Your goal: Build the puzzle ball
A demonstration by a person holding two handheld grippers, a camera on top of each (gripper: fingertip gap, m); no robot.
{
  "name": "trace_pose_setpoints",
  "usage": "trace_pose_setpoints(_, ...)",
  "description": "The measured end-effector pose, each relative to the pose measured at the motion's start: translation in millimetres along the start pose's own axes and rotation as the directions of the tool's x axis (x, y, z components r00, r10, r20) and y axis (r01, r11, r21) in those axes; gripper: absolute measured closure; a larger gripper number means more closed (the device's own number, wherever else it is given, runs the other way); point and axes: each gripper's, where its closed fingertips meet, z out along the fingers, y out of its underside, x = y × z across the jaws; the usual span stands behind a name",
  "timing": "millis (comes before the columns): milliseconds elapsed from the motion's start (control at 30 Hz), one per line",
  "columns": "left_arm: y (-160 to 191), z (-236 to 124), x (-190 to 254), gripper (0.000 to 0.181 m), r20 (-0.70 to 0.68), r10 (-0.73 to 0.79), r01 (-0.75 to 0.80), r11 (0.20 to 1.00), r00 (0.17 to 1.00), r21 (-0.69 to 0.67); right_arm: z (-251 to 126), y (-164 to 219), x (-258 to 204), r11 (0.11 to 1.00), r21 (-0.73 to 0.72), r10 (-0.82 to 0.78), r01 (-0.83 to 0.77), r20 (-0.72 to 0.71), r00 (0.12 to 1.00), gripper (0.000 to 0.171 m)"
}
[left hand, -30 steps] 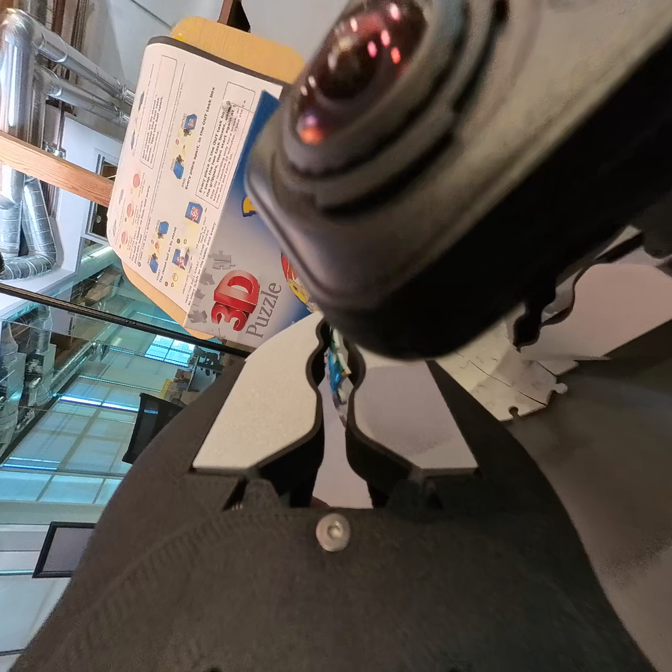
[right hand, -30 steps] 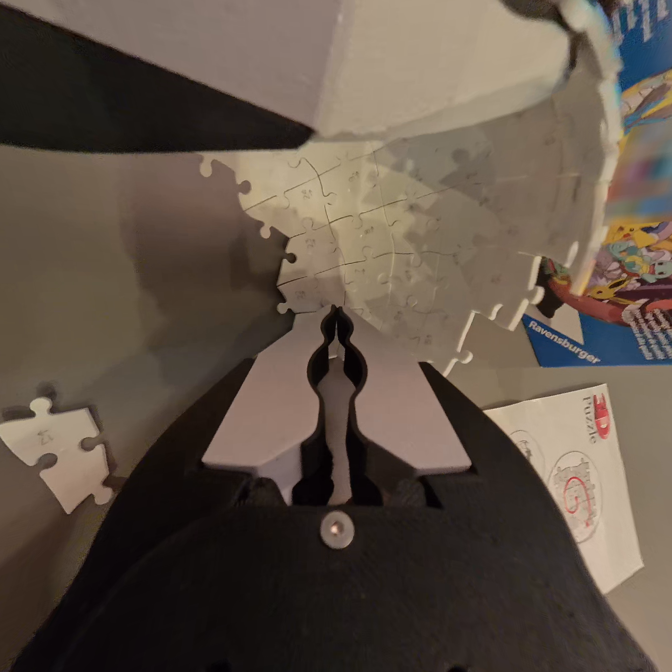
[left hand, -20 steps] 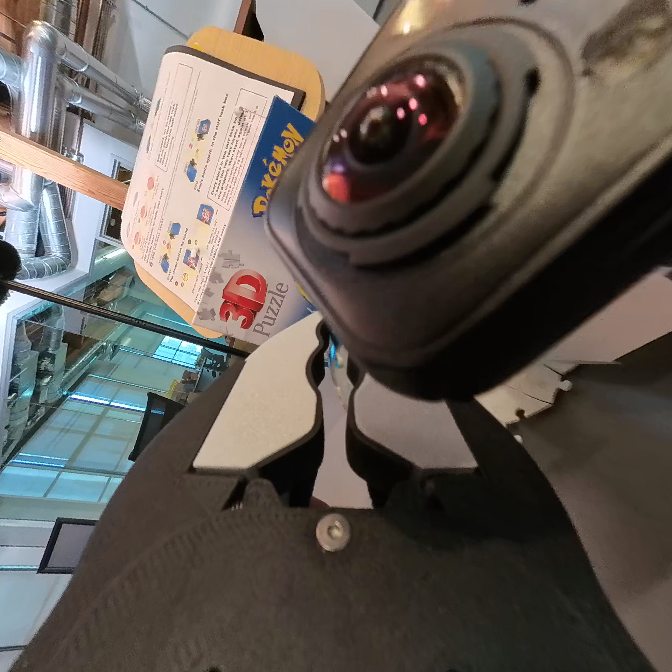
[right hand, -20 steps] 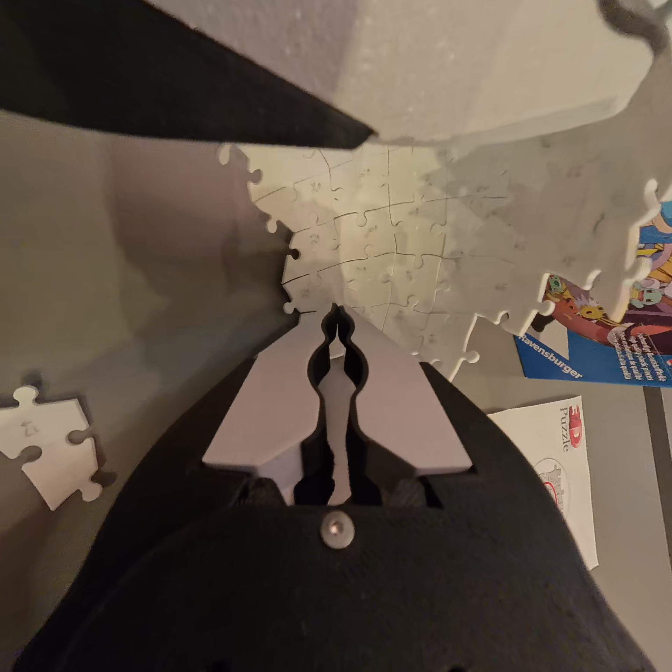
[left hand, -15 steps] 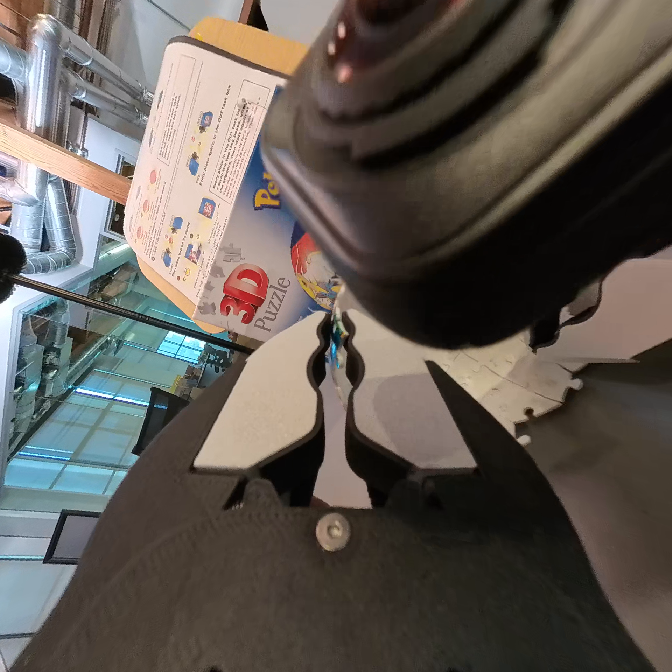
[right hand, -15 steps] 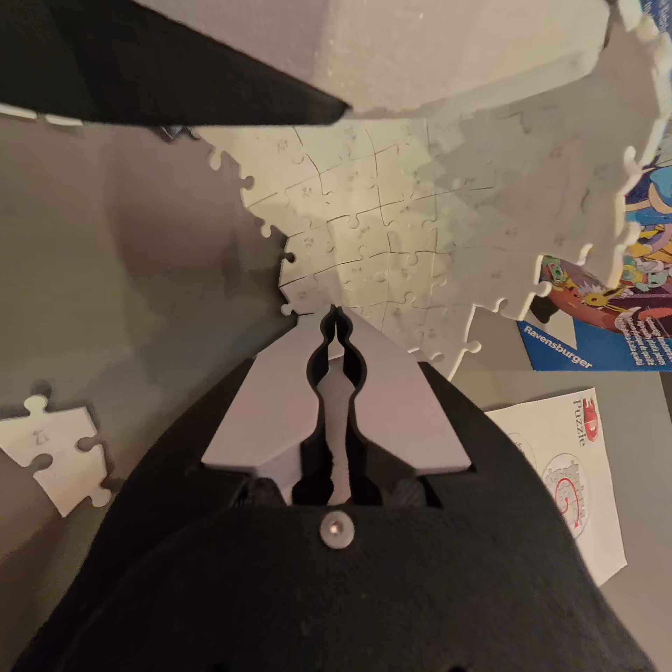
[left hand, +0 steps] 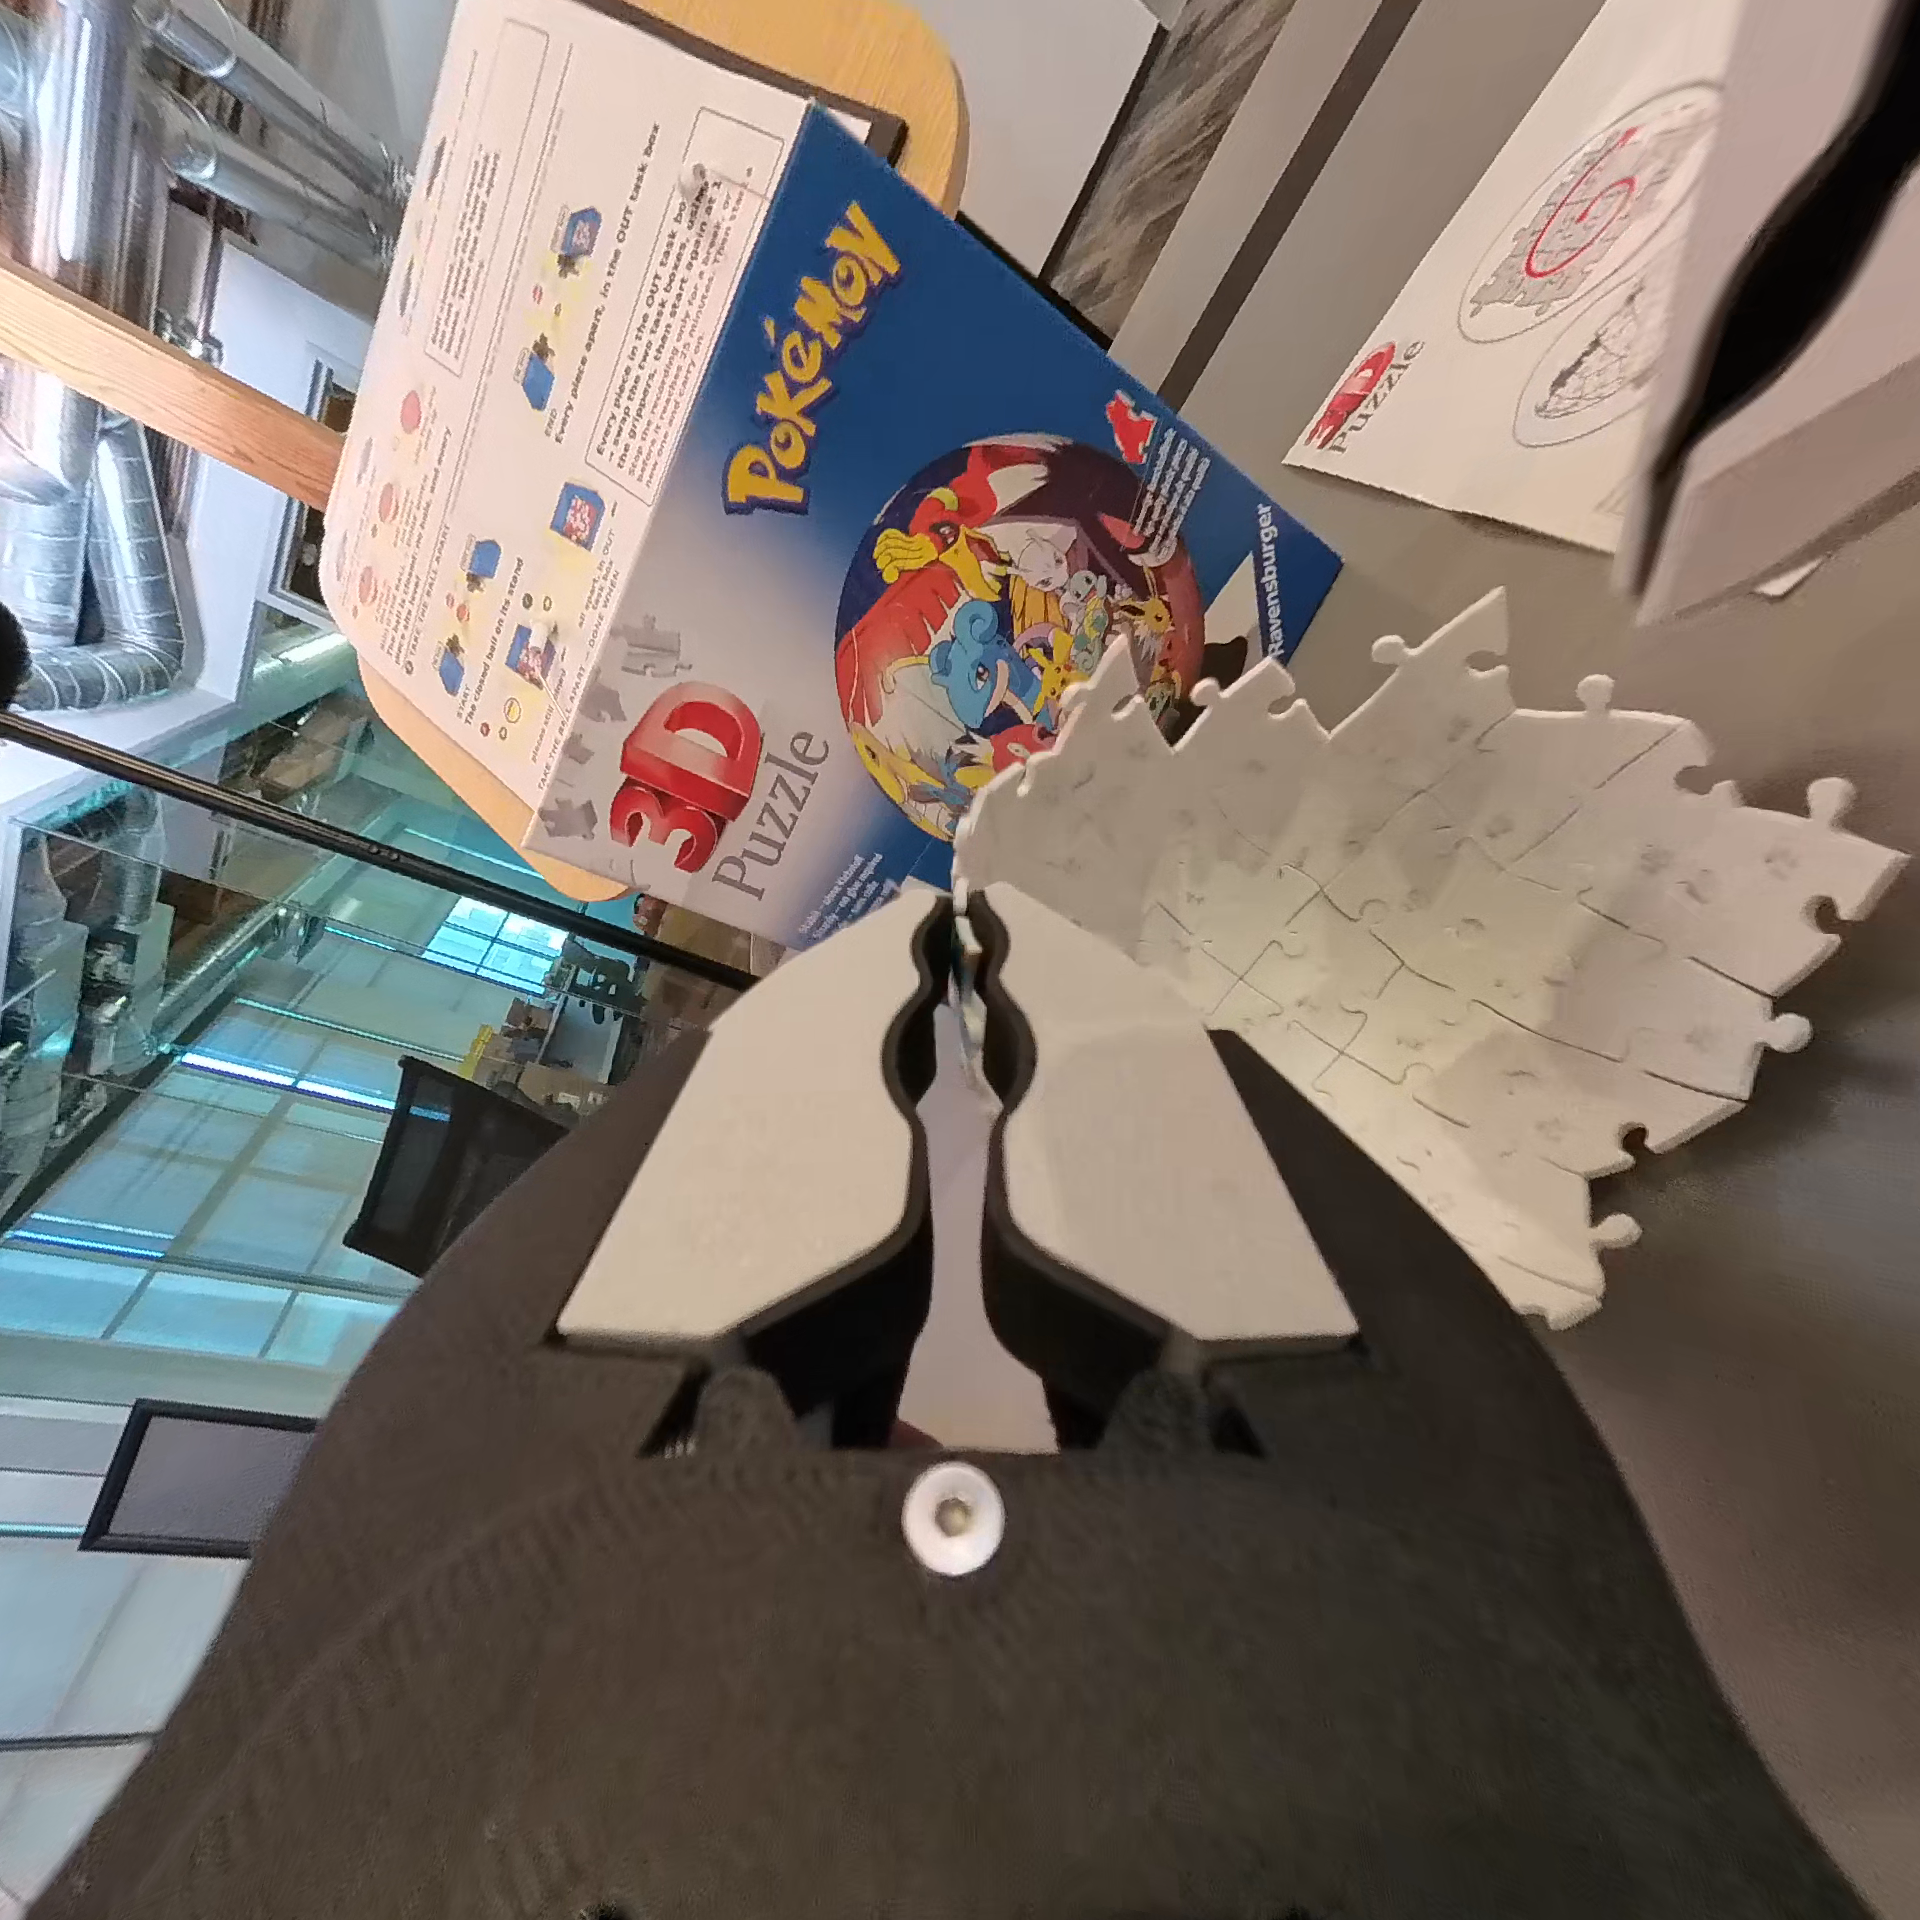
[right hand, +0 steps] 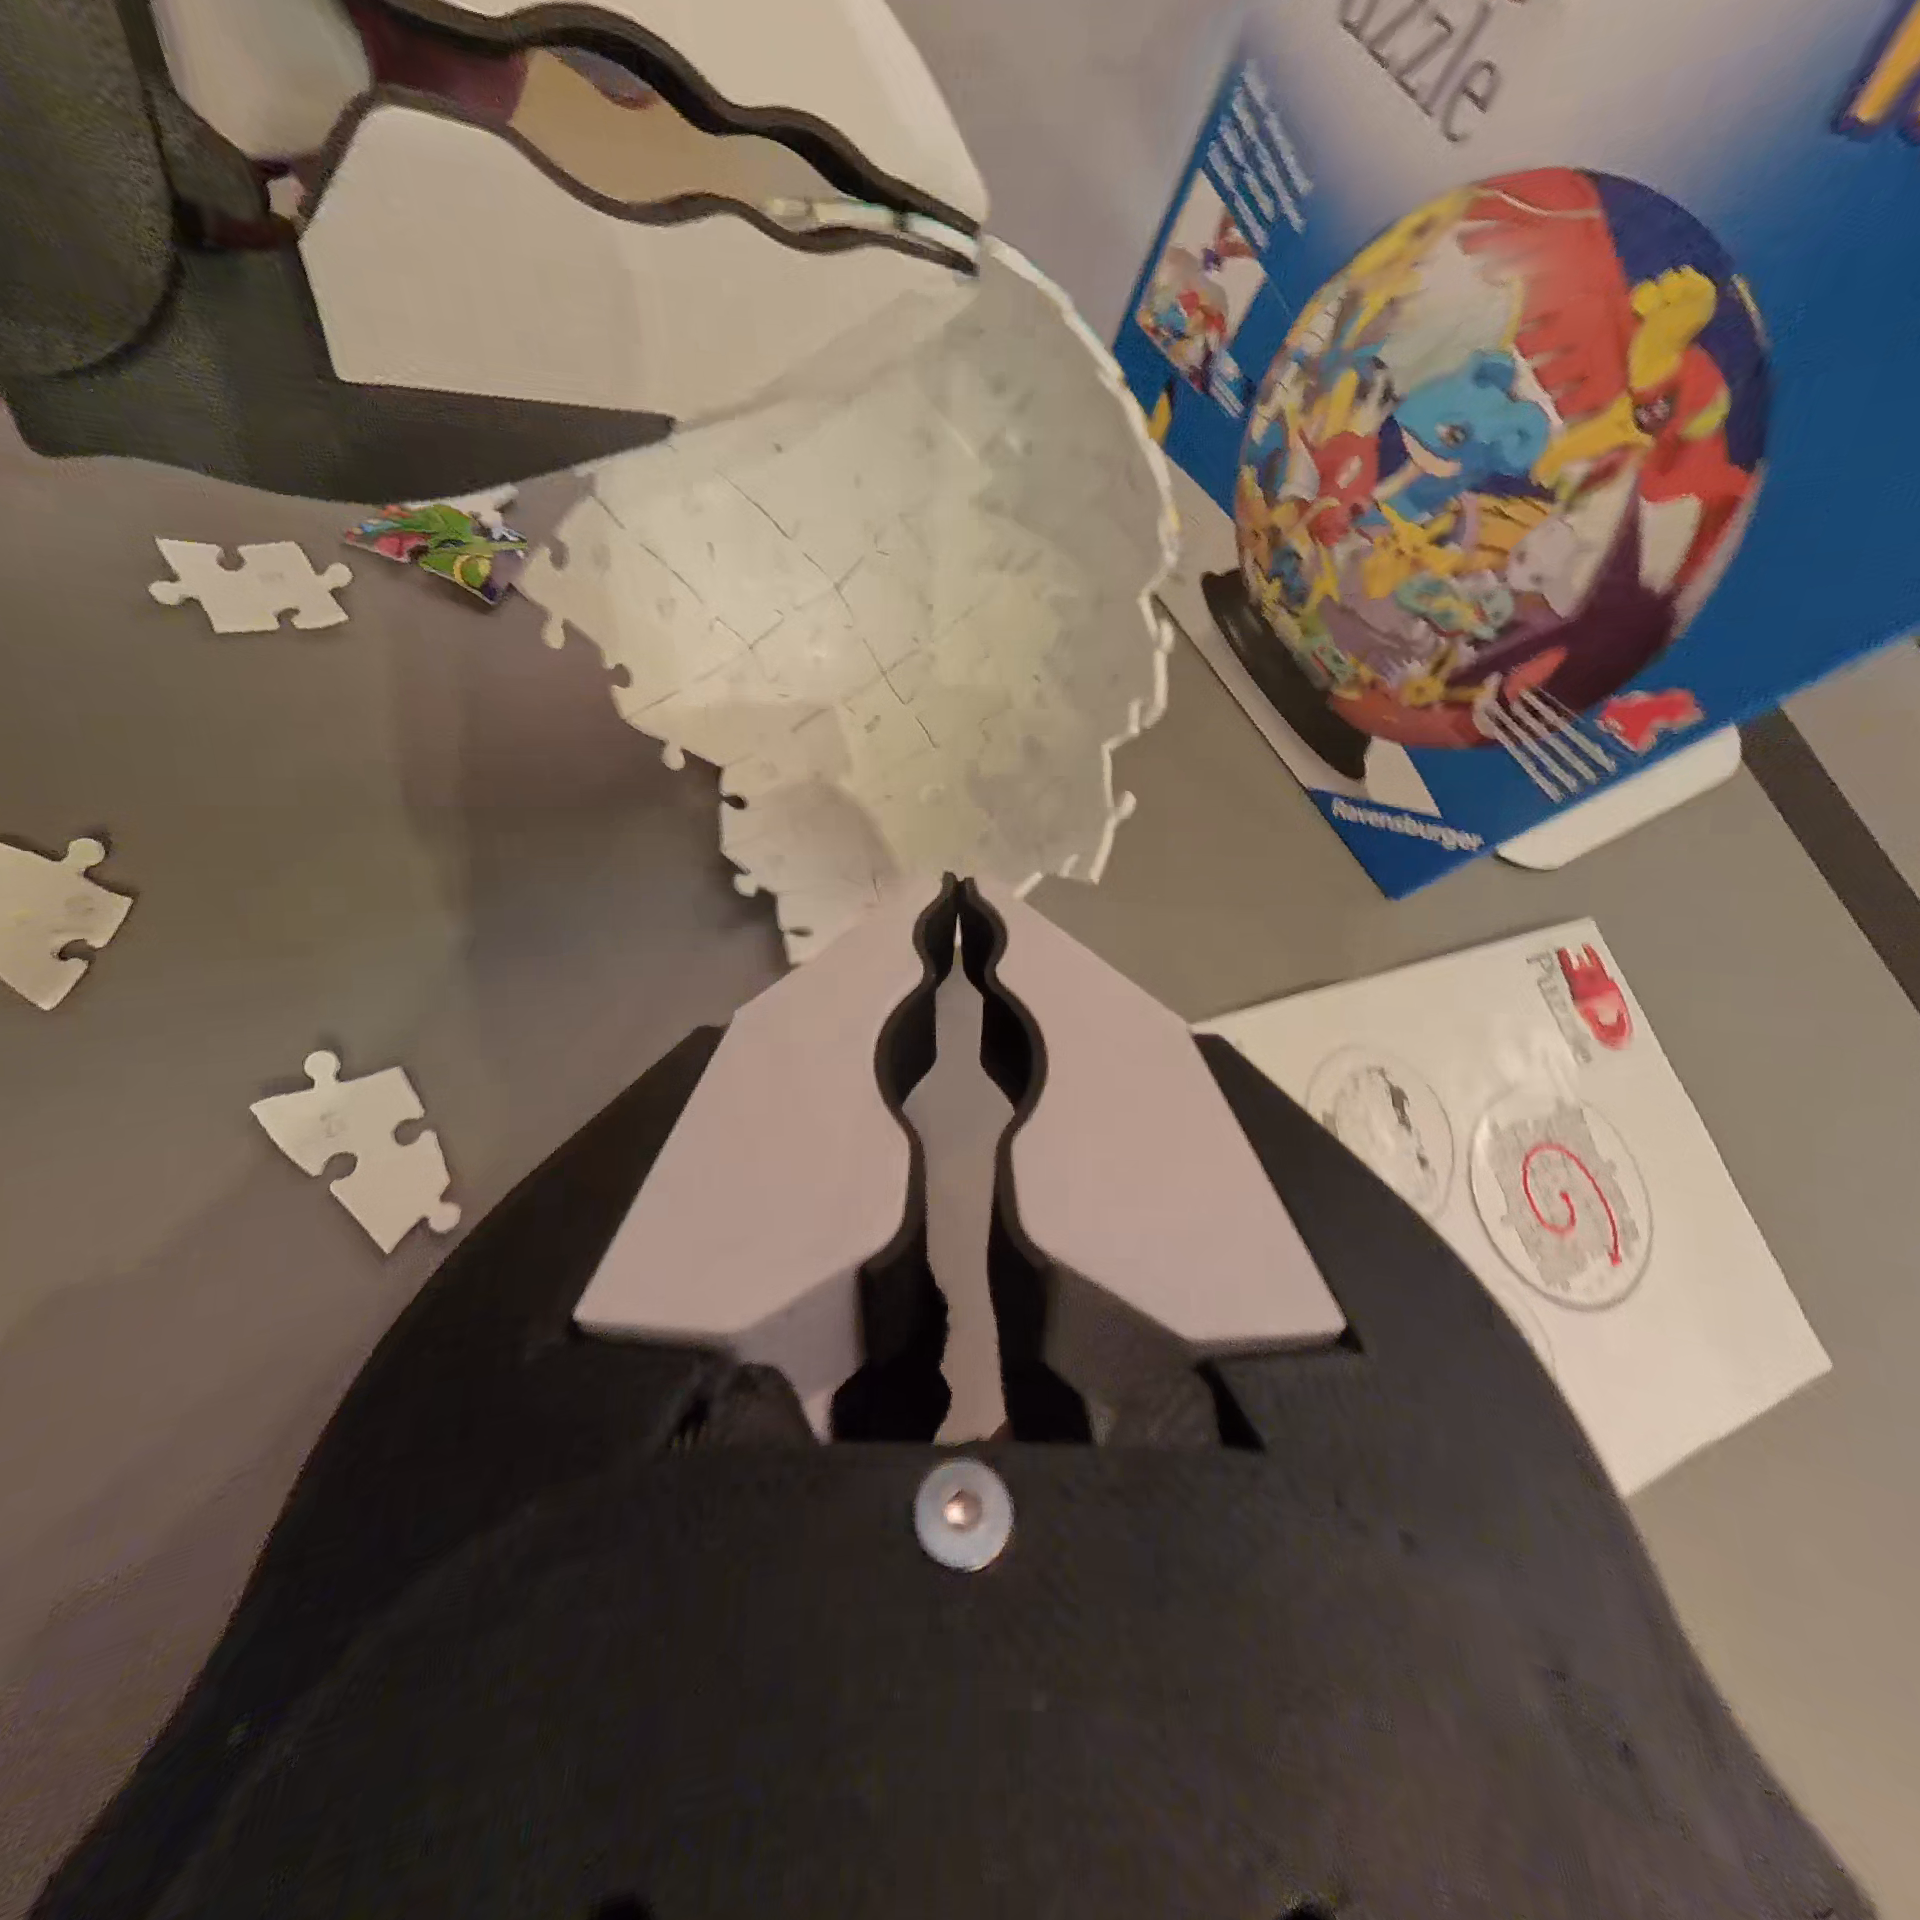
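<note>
Since a second ago the right tongs (right hand: 958, 902) have drawn back from the left camera, which they had nearly filled; only one pale finger (left hand: 1766, 312) shows now, up and to the right of the left tongs (left hand: 964, 914). The puzzle box (left hand: 831, 499), half hidden before, stands in full view.

Left tongs are clenched on the rim of the half-built puzzle ball (left hand: 1403, 935), a curved white shell of joined pieces, its printed side just glimpsed between the tips. The shell fans out to their right, lifted off the grey surface (left hand: 1766, 1351). From the right camera, the left tongs (right hand: 935, 234) reach in from the upper left, pinching the shell's top edge. Right tongs are clenched too, tips pressed together at the shell's (right hand: 883, 623) lower edge; whether they hold it I cannot tell.

Loose pieces lie on the surface (right hand: 312, 831) left of the right tongs: three white side up (right hand: 249, 584) (right hand: 52, 920) (right hand: 364, 1148), one colourful (right hand: 447, 545). An instruction sheet (right hand: 1507, 1195) lies to their right, the box (right hand: 1507, 468) beyond it.

Past the left tongs, a rounded wooden tabletop (left hand: 914, 94), silver ducts (left hand: 94, 364) and a glass railing (left hand: 208, 987).
</note>
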Motion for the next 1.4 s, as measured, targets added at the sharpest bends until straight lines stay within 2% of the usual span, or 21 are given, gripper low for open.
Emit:
trace_pose_setpoints(300,14,6,-6,0.178,-0.032,-0.098,0.097,0.995,0.995,-0.038,-14,17,0,0.985,-0.035,0.17,-0.17,-0.001,0.986,0.168)
trace_pose_setpoints(600,48,12,-11,0.181,-0.092,-0.265,0.253,0.959,0.96,-0.125,-13,15,-3,0.98,-0.048,0.194,-0.194,0.007,0.981,0.166)
trace_pose_setpoints(1100,83,0,-27,0.177,-0.11,-0.381,0.359,0.916,0.918,-0.178,0,2,-2,0.967,-0.033,0.254,-0.253,0.054,0.966,0.156)
trace_pose_setpoints(1267,98,-1,-30,0.175,-0.148,-0.467,0.436,0.877,0.872,-0.202,7,-8,8,0.946,-0.005,0.323,-0.324,0.077,0.943,0.15)
trace_pose_setpoints(1400,102,6,-26,0.164,-0.248,-0.531,0.479,0.844,0.811,-0.242,18,-12,14,0.915,-0.019,0.402,-0.402,0.113,0.909,0.138)
